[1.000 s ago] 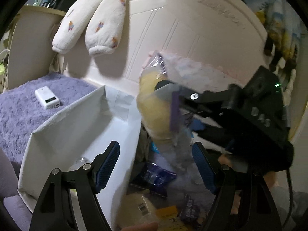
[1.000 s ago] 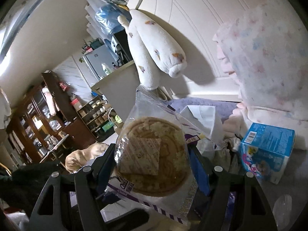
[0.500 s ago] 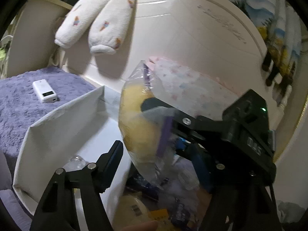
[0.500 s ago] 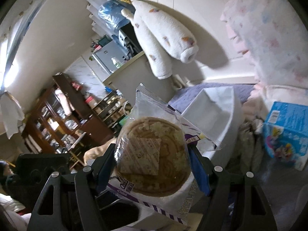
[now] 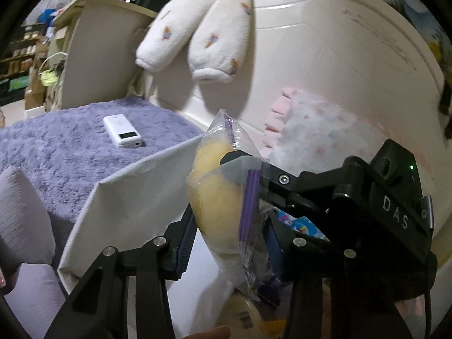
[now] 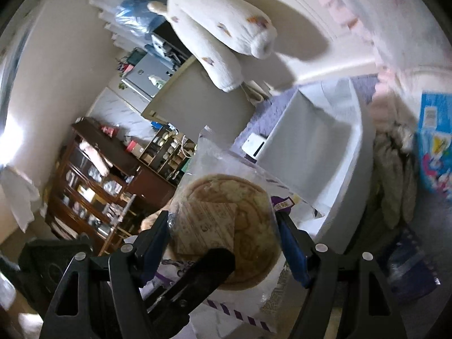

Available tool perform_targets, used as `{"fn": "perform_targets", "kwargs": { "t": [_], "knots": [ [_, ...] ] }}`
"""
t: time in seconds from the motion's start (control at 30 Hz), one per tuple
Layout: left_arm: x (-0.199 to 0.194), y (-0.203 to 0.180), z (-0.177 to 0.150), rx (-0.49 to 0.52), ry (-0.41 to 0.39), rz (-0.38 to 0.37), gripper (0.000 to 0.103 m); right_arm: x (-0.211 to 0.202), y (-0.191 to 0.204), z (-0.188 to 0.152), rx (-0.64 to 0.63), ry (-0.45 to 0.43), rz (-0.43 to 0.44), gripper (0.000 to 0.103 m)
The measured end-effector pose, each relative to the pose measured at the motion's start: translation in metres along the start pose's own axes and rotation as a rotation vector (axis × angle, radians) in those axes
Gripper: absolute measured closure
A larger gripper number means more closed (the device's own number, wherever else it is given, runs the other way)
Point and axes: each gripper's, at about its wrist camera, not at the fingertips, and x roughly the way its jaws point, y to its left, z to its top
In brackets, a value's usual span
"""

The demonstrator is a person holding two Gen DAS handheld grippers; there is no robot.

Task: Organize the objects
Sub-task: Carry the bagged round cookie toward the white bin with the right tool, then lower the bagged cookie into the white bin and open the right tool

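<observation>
A clear packet with a round yellow-brown cake is clamped between the blue pads of my right gripper, which is shut on it. In the left wrist view the same packet hangs between the fingers of my left gripper, whose jaws stand wide on either side of it. The right gripper's black body crosses that view from the right. A white fabric storage box stands open below and left of the packet, and also shows in the right wrist view.
A purple fuzzy blanket carries a white power bank. A white plush toy hangs on the cream headboard. A pink patterned pillow and a blue box lie right. Snack packets lie below.
Both grippers drew together: the packet held by the right gripper has moved between the left gripper's fingers. The right wrist view has swung left and tilted toward the box.
</observation>
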Motion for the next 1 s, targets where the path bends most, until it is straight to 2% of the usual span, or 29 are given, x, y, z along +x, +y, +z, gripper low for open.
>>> {"fn": "perform_targets", "kwargs": {
  "t": [0.13,0.3,0.37,0.43,0.53,0.7,0.77,0.83,0.9,1.0],
  "knots": [
    [0.004,0.008,0.002,-0.04,0.019,-0.015,0.06,0.003,0.001,0.001,0.006,-0.008,-0.025,0.028],
    [0.012,0.02,0.003,-0.097,0.062,0.019,0.062,0.007,-0.012,-0.002,0.068,0.014,-0.009,0.024],
    [0.015,0.032,0.003,-0.154,0.081,0.075,0.065,0.009,-0.016,-0.003,0.093,0.037,0.01,0.024],
    [0.021,0.046,0.002,-0.212,0.126,0.181,0.066,0.008,-0.015,-0.004,0.086,0.046,0.025,0.024],
    [0.028,0.059,-0.001,-0.279,0.192,0.21,0.067,0.001,-0.002,-0.006,0.012,0.025,-0.002,0.024],
    [0.028,0.04,-0.004,-0.192,0.216,0.262,0.065,-0.003,0.019,-0.018,-0.152,-0.016,-0.154,0.024],
    [0.027,0.037,-0.002,-0.173,0.203,0.284,0.052,-0.002,0.019,-0.025,-0.164,-0.012,-0.188,0.024],
    [0.027,0.036,-0.002,-0.15,0.21,0.324,0.048,-0.004,0.014,-0.028,-0.148,-0.01,-0.186,0.023],
    [0.027,0.035,-0.001,-0.151,0.214,0.308,0.045,-0.01,0.012,-0.028,-0.137,-0.015,-0.191,0.023],
    [0.021,0.035,0.001,-0.162,0.195,0.303,0.041,-0.027,0.015,-0.027,-0.138,-0.069,-0.221,0.023]
  ]
}}
